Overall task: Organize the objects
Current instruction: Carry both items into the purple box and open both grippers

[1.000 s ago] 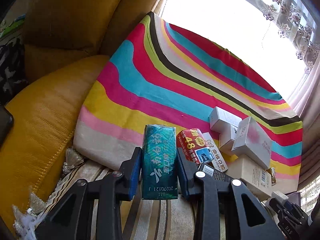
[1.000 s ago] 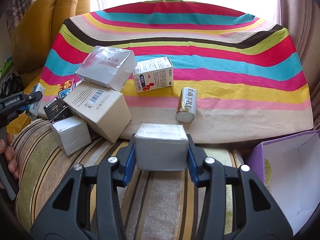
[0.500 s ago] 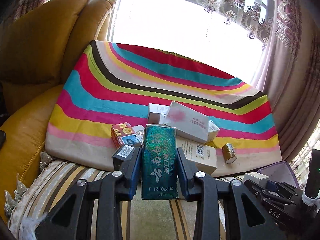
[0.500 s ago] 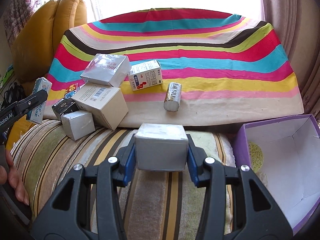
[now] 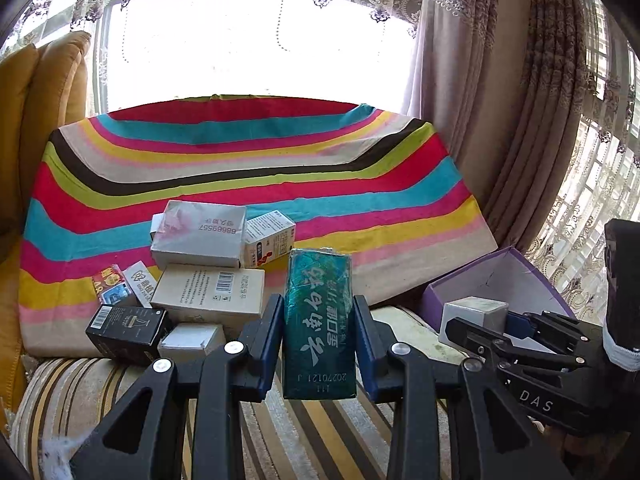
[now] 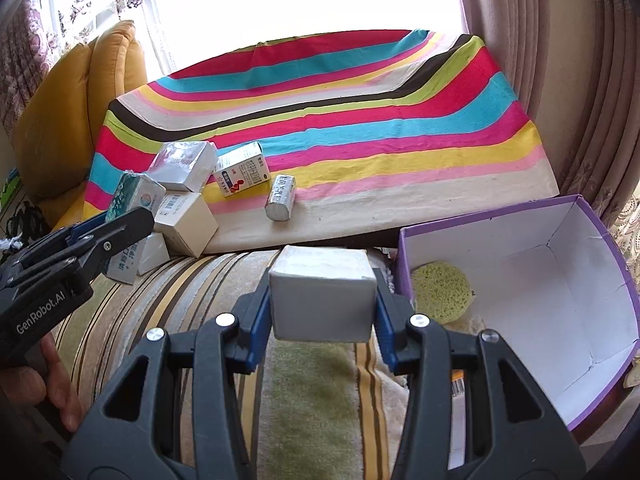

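Barely begun: the purple box [image 6: 520, 280] at the sofa's right end holds only a sponge [image 6: 440, 292]. Left claw [image 5: 319, 328] pinches a green pack [image 5: 319, 320], right claw [image 6: 322, 300] a grey carton [image 6: 322, 296] beside the box; the pile [image 5: 200, 272] waits at the blanket's left edge

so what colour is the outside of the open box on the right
Purple outside, white inside; the open cardboard box shows best in the right wrist view.

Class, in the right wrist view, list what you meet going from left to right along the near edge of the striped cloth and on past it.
White and red carton → small silver roll → yellow-green sponge, lying inside the purple box → the box's far right wall.
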Available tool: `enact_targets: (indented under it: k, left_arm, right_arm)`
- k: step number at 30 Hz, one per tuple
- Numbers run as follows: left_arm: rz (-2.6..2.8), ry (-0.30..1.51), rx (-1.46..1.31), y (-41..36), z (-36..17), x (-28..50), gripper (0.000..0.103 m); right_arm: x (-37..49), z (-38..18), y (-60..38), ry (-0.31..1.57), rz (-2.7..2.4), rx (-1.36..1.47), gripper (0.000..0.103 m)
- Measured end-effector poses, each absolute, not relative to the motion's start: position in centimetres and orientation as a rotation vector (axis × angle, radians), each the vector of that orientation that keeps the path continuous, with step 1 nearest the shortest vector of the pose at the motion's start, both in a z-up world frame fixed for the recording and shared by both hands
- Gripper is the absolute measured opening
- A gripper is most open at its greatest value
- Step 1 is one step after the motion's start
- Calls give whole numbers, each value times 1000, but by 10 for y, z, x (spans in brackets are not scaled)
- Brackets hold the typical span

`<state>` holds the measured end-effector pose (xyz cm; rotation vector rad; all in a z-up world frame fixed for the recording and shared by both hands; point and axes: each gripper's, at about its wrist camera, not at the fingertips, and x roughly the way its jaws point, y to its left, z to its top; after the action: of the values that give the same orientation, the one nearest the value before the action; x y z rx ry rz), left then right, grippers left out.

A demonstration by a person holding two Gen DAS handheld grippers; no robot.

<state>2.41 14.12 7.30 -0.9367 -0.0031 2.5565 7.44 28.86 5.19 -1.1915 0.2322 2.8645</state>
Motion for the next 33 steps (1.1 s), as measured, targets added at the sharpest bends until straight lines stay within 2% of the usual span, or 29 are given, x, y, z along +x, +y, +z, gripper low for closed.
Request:
enact_targets:
  k: [12,29,31,32,33]
  left_arm:
    - [2336,49,-932,229,89,35,35]
    - [2046,169,-835,318,99,59,36]
    - [2041,182,-830,324,100,58,37]
    - [2038,180,-834,326,101,57,38]
    - [2039,178,-839,327,101,55,43]
  right_arm:
    - [120,68,395,362,2667,-1026,49]
    - [164,81,457,364,2515,-935,49]
    - [166,81,461,366,2501,-932,51]
    - [167,82,462,371,2499,-925,57]
    - [168,83,463,381,2501,-915,69]
